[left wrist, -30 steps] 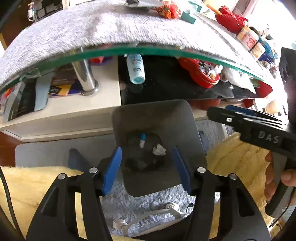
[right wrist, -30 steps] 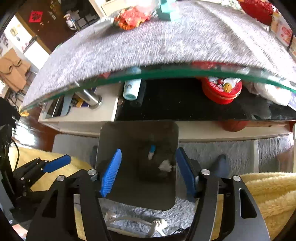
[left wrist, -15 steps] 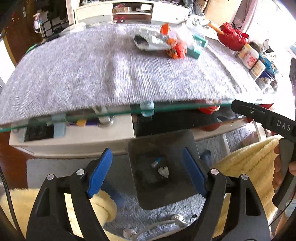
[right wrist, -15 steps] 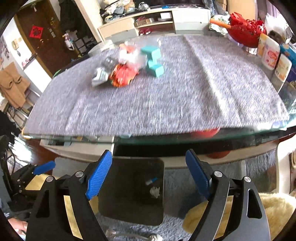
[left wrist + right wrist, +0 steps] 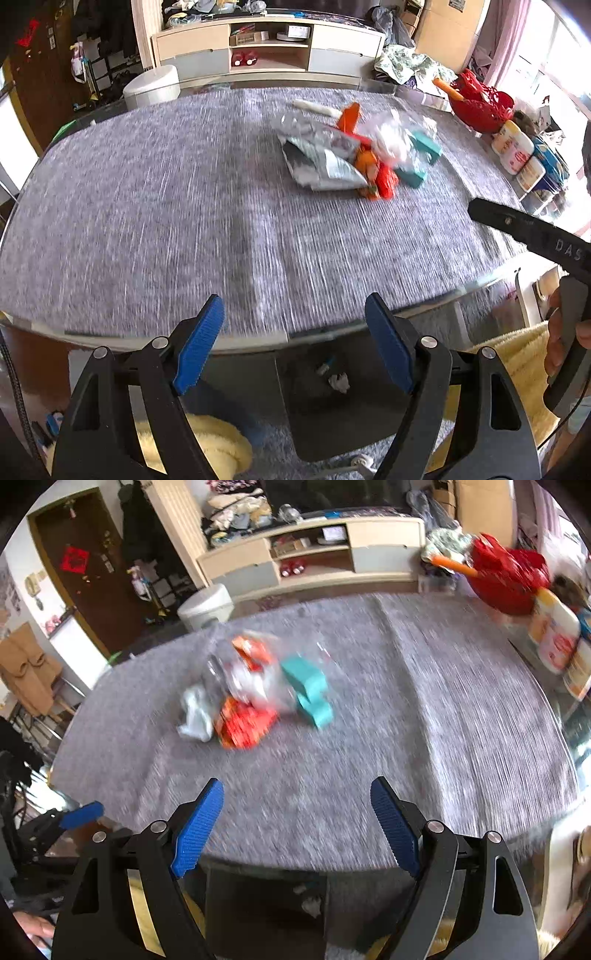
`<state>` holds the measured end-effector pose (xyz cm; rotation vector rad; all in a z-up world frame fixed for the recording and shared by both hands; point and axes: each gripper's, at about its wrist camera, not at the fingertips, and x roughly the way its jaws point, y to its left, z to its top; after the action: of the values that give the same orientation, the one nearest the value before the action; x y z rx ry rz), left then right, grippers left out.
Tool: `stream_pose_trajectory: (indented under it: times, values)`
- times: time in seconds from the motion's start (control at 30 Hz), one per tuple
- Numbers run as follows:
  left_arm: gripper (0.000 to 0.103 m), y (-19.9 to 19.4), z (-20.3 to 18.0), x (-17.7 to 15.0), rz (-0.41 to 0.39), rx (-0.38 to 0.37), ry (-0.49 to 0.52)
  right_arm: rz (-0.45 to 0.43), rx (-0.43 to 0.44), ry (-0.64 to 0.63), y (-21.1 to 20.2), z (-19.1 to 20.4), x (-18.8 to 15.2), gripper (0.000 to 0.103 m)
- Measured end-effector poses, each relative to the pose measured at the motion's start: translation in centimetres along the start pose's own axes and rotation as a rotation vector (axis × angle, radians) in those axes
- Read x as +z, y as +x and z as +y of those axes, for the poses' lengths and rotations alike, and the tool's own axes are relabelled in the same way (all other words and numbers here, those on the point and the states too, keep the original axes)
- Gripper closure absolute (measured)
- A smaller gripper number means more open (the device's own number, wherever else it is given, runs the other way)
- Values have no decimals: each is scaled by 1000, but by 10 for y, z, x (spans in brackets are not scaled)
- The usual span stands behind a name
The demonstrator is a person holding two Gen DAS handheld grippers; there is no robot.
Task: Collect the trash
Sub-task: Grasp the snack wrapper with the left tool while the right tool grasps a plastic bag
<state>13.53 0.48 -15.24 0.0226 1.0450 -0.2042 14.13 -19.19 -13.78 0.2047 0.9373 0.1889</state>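
Observation:
A heap of trash (image 5: pixel 354 155) lies on the grey mat of the table (image 5: pixel 147 206): a silver foil bag, orange-red wrappers, clear plastic and teal boxes. It also shows, blurred, in the right wrist view (image 5: pixel 258 694). My left gripper (image 5: pixel 295 343) is open and empty over the table's near edge. My right gripper (image 5: pixel 295 827) is open and empty, also at the near edge; its body shows in the left wrist view (image 5: pixel 532 236). A dark bin (image 5: pixel 332 398) stands on the floor below the table edge, with a few scraps inside; it also shows in the right wrist view (image 5: pixel 266 908).
A red basket (image 5: pixel 480 107) and several jars (image 5: pixel 517 155) stand at the table's right edge. A white stool (image 5: pixel 151 86) and a TV cabinet (image 5: pixel 266 48) are behind the table. Yellow fluffy fabric (image 5: pixel 214 443) lies beside the bin.
Both grippers have risen from over the bin below the table edge to above the table top. The trash heap now lies ahead of them. Both stay open.

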Motion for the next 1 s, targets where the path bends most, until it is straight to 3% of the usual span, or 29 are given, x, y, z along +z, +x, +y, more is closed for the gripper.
stream_pose_trajectory:
  times: [0.1, 0.17, 0.27, 0.5, 0.8, 1.0]
  values:
    - [29, 5, 2, 12, 4, 6, 5, -8, 28, -26, 11, 13, 16, 29]
    - [29, 10, 5, 20, 10, 7, 2, 5, 46, -37, 21, 18, 27, 45]
    - [29, 16, 7, 29, 21, 2, -1, 13, 61, -55, 36, 26, 39, 57]
    - [29, 27, 5, 55, 16, -36, 7, 19, 50, -92, 58, 39, 59, 59]
    - [29, 56, -10, 81, 39, -82, 8, 56, 24, -77, 78, 22, 63, 60]
    - [29, 72, -12, 102, 37, -93, -15, 81, 22, -83, 86, 15, 67, 73]
